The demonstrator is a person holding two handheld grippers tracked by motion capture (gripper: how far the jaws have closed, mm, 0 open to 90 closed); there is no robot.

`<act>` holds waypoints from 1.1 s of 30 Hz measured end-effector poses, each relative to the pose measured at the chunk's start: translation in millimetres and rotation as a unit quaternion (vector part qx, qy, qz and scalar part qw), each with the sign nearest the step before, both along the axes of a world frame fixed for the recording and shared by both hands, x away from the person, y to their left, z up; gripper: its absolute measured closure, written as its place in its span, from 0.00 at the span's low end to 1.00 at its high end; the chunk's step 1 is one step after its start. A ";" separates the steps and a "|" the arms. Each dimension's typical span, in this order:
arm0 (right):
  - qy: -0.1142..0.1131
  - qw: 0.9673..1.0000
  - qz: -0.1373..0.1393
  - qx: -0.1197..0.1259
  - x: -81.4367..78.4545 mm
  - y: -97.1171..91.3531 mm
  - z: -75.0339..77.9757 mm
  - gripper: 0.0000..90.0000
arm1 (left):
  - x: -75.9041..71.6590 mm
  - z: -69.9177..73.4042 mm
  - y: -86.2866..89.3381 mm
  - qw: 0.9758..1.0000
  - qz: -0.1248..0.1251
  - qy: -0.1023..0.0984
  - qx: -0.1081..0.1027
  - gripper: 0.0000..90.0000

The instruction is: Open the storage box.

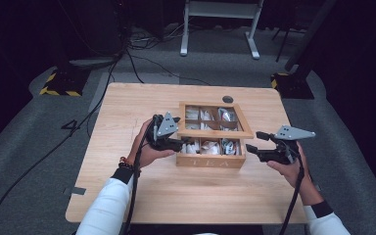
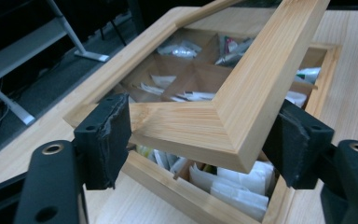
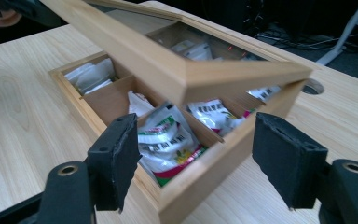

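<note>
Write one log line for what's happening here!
left gripper: shut on glass-paned wooden lid, lifting | right gripper: open beside wooden tea box | sachets inside

Setting: a recording lab or studio. A single wooden table (image 1: 127, 196) stands on grey carpet (image 1: 39, 147), enclosed by dark surroundings. Cables (image 1: 142, 44) run across the floor. Stand bases marked with hazard tape (image 1: 58, 90) flank a white desk frame (image 1: 220, 29) behind.

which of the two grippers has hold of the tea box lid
The left gripper: its pads clamp the lid corner, holding it raised. The right gripper hangs open beside the box, gripping nothing.
</note>
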State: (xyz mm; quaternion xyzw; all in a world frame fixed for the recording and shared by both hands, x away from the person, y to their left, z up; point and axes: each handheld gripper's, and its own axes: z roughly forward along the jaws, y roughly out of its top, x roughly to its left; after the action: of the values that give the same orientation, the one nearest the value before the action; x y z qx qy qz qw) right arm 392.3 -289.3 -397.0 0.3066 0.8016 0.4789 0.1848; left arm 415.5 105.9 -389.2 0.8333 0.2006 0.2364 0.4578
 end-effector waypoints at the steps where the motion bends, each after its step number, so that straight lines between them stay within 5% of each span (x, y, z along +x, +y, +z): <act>1: -0.001 1.000 -0.003 -0.001 -0.8 -3.3 -0.1 0.36 | 0.4 1.8 0.2 1.000 -0.001 -0.001 -0.003 0.34; 9: 0.003 1.000 -0.024 -0.017 -9.5 -28.4 -9.7 0.35 | 2.1 13.0 -0.3 1.000 -0.004 -0.016 -0.010 0.44; 20: 0.036 0.997 -0.060 -0.033 -11.5 -55.4 -35.6 0.34 | 5.9 24.0 -2.8 1.000 -0.007 -0.024 -0.013 0.49; 29: 0.059 0.994 -0.056 -0.069 -15.4 -61.9 -61.3 0.34 | 11.4 30.2 -1.8 0.999 -0.006 -0.027 -0.030 0.50; 33: 0.065 0.995 -0.047 -0.064 -15.7 -63.3 -68.7 0.33 | 15.2 33.9 -0.8 0.999 -0.006 -0.024 -0.038 0.50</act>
State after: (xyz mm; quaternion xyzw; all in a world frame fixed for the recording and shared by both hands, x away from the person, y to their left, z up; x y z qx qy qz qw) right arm 376.6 -352.6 -465.7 0.3620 0.8255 0.3968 0.1735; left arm 430.7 105.1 -355.4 0.8104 0.1939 0.2458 0.4953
